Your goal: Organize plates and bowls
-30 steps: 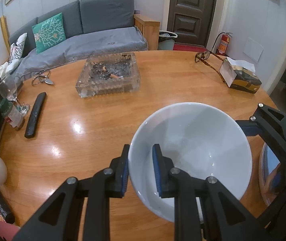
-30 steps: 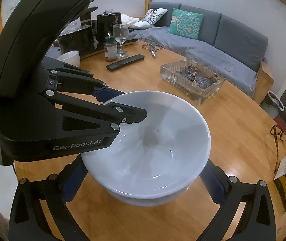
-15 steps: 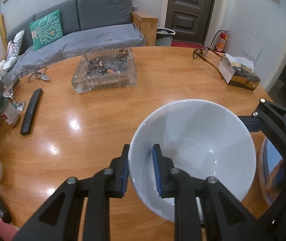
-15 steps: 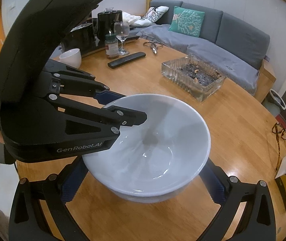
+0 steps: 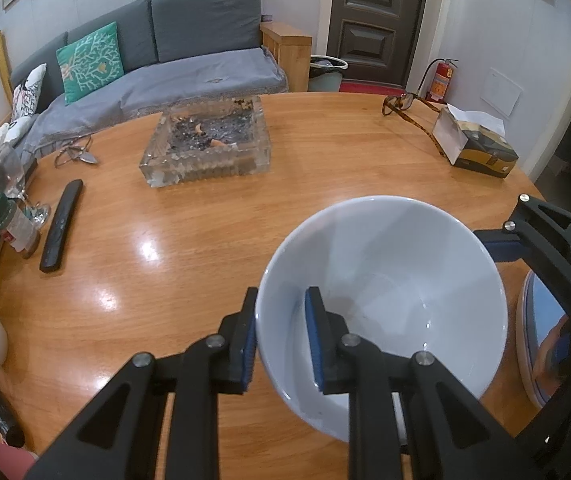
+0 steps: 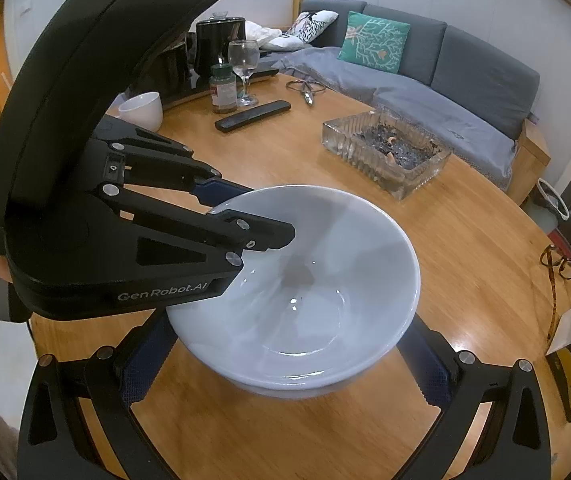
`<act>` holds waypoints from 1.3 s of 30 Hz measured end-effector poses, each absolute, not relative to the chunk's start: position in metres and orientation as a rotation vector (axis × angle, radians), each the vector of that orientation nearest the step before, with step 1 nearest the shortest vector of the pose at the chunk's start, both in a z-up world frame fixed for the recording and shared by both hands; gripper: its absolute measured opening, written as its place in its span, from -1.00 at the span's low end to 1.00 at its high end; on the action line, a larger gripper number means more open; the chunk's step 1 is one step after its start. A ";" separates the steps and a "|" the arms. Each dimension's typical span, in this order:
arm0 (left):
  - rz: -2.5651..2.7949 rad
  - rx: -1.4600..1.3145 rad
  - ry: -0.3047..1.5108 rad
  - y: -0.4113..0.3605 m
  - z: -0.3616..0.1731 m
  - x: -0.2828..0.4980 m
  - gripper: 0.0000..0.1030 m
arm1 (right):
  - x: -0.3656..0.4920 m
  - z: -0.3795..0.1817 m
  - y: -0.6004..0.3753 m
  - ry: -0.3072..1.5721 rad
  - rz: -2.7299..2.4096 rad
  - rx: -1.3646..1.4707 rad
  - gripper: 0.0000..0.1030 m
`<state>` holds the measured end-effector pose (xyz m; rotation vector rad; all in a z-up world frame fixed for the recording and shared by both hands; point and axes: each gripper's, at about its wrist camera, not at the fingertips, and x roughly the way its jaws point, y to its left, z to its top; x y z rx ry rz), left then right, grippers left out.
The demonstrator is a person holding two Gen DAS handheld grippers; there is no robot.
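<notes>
White ceramic bowl (image 5: 381,304) was held above the wooden table (image 5: 205,240) near its right edge, its near rim clamped by the left gripper (image 5: 279,338). Right gripper (image 6: 285,364) was spread wide around the bowl's base, likely as support.

The white bowl (image 6: 309,280) looks like glazed ceramic, smooth and glossy. The round table (image 5: 189,248) is varnished wood, its grain shiny under glare. The far ashtray (image 5: 205,146) is thick ribbed glass. The left gripper (image 5: 281,334) is matt black plastic with textured blue pads (image 5: 314,332).
</notes>
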<state>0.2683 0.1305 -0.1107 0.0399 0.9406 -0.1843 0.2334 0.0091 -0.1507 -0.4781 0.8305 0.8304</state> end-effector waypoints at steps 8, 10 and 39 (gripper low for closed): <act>-0.184 0.039 0.943 0.130 -0.110 0.268 -0.65 | 0.230 -0.151 0.007 0.832 0.824 -0.500 0.97; -0.183 0.038 0.944 0.130 -0.110 0.269 -0.65 | 0.231 -0.151 0.005 0.836 0.825 -0.494 0.97; -0.195 0.047 0.912 0.127 -0.094 0.257 0.06 | 0.195 -0.127 -0.017 0.715 0.827 -0.404 0.97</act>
